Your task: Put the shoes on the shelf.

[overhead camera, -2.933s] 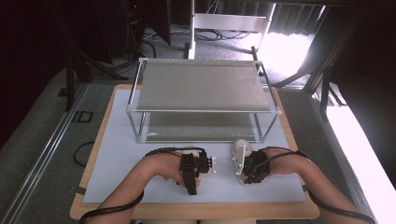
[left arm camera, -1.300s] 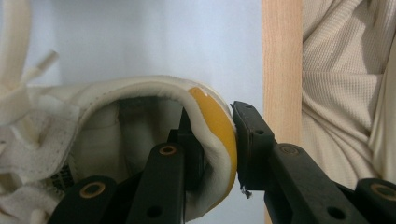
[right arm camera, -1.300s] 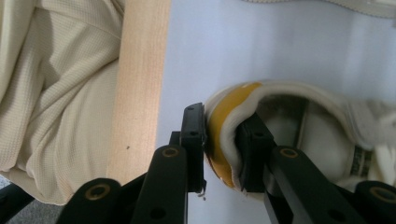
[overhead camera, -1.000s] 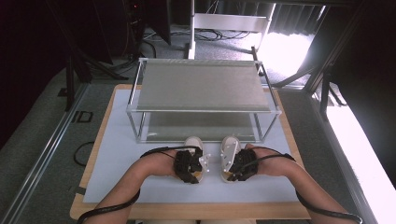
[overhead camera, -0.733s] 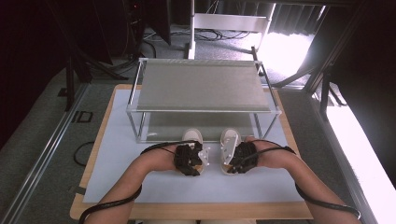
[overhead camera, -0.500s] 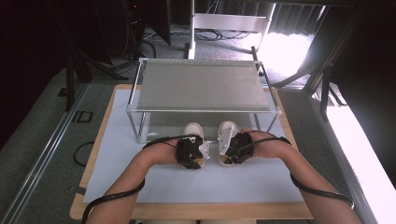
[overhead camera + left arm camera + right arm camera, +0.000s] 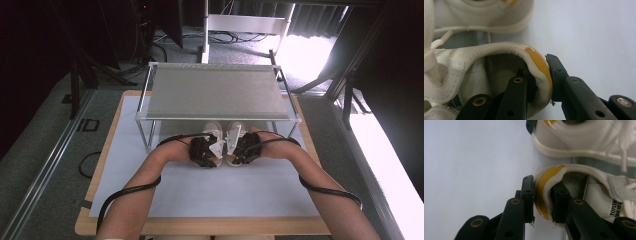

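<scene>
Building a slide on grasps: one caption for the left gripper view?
Left gripper clamps the yellow-tabbed heel collar of a white sneaker, one jaw inside.

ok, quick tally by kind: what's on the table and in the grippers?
White shoes: 2, the left shoe and the right shoe, each clamped at its yellow heel tab
Grippers: 2, the left gripper and the right gripper
Metal racks: 1, the rack
White mats: 1, the mat
Total: 6
</scene>
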Demonstrator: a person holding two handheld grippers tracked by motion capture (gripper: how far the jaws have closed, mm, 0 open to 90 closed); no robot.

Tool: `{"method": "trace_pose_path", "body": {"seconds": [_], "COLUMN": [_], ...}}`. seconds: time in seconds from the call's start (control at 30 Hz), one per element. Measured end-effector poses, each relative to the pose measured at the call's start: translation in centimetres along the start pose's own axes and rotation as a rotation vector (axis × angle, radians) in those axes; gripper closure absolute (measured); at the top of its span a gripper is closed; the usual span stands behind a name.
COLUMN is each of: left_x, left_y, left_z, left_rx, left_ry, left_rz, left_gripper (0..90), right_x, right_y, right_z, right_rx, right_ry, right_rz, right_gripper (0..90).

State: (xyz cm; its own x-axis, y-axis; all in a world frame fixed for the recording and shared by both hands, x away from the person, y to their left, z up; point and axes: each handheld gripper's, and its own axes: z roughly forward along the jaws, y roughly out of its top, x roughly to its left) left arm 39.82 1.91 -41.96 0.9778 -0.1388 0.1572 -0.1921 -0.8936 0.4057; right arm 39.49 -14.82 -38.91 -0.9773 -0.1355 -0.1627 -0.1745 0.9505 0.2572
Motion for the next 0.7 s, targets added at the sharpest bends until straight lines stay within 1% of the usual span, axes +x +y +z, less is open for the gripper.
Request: {"method": "trace_pose_path", "body": {"seconds": [0.03, 0.07, 0.1, 0.13, 0.17, 0.2, 0.23, 0.27, 0.3, 0.33, 0.37, 0.4, 0.43, 0.47, 0.5, 0.53, 0.57, 0.6, 0.63, 0.67, 0.7], "left_x": [0.0, 0.2, 0.7, 0.9, 0.9, 1.2, 1.2, 1.5, 1.5, 1.5, 1.7, 1.7, 1.7, 1.9, 1.9, 2.0, 2.1, 2.1, 2.1, 2.1, 2.1], "left_y": [0.0, -0.1, -0.2, -0.3, -0.3, -0.3, -0.3, -0.3, -0.3, -0.3, -0.2, -0.1, -0.1, 0.0, 0.0, 0.1, 0.2, 0.1, 0.1, 0.1, 0.1], "left_z": [0.0, 0.1, 0.6, 0.9, 0.9, 0.9, 0.9, 0.8, 0.8, 0.7, 0.7, 0.7, 0.7, 0.8, 0.8, 0.9, 0.9, 0.8, 0.7, 0.7, 0.2], "left_rx": [0.000, -0.005, -0.022, -0.035, -0.035, -0.047, -0.047, -0.058, -0.058, -0.057, -0.054, -0.049, -0.049, -0.048, -0.048, -0.046, -0.048, -0.058, -0.064, -0.064, -0.067], "left_ry": [0.000, -0.007, -0.022, -0.027, -0.027, -0.030, -0.030, -0.039, -0.039, -0.036, -0.030, -0.033, -0.033, -0.046, -0.046, -0.048, -0.046, -0.036, -0.027, -0.027, 0.012], "left_rz": [0.000, 0.003, -0.018, -0.031, -0.031, -0.028, -0.028, -0.035, -0.035, -0.026, -0.029, -0.017, -0.017, -0.030, -0.030, -0.047, -0.053, -0.060, -0.081, -0.081, -0.121], "left_gripper": [79.1, 79.0, 79.0, 78.9, 78.7, 78.5, 78.4, 78.3, 78.3, 78.3, 78.4, 78.4, 78.4, 78.3, 78.1, 77.9, 77.7, 76.5, 74.5, 72.2, 72.2], "right_x": [0.0, -0.3, -0.4, -0.6, -0.6, -0.7, -0.7, -0.8, -0.9, -0.9, -0.8, -0.8, -0.8, -0.7, -0.7, -0.8, -0.8, -0.9, -0.9, -0.9, -0.9], "right_y": [0.0, -0.1, -0.2, -0.2, -0.2, -0.4, -0.4, -0.5, -0.5, -0.5, -0.5, -0.5, -0.5, -0.6, -0.6, -0.9, -1.0, -1.1, -1.1, -1.1, -1.1], "right_z": [0.0, 0.4, 0.6, 0.9, 0.9, 1.3, 1.3, 1.7, 1.9, 1.9, 2.1, 2.1, 2.1, 2.0, 2.0, 1.9, 1.7, 1.5, 1.3, 1.3, 1.2], "right_rx": [0.000, -0.011, -0.007, -0.009, -0.009, -0.007, -0.007, -0.009, -0.007, -0.007, -0.016, -0.014, -0.014, -0.006, -0.006, -0.016, -0.021, -0.032, -0.035, -0.035, -0.038], "right_ry": [0.000, 0.000, 0.007, 0.007, 0.007, 0.021, 0.021, 0.024, 0.017, 0.017, 0.017, 0.012, 0.012, 0.004, 0.004, -0.003, -0.011, -0.022, -0.031, -0.031, -0.046], "right_rz": [0.000, -0.004, 0.003, -0.004, -0.004, 0.013, 0.013, 0.012, 0.005, 0.005, -0.006, 0.000, 0.000, -0.005, -0.005, 0.008, 0.013, 0.024, 0.040, 0.040, 0.050], "right_gripper": [75.6, 75.6, 75.5, 75.3, 75.3, 75.2, 75.2, 74.8, 74.6, 74.6, 74.7, 74.5, 74.5, 73.8, 73.8, 70.8, 69.6, 68.2, 66.7, 66.7, 65.6]}}
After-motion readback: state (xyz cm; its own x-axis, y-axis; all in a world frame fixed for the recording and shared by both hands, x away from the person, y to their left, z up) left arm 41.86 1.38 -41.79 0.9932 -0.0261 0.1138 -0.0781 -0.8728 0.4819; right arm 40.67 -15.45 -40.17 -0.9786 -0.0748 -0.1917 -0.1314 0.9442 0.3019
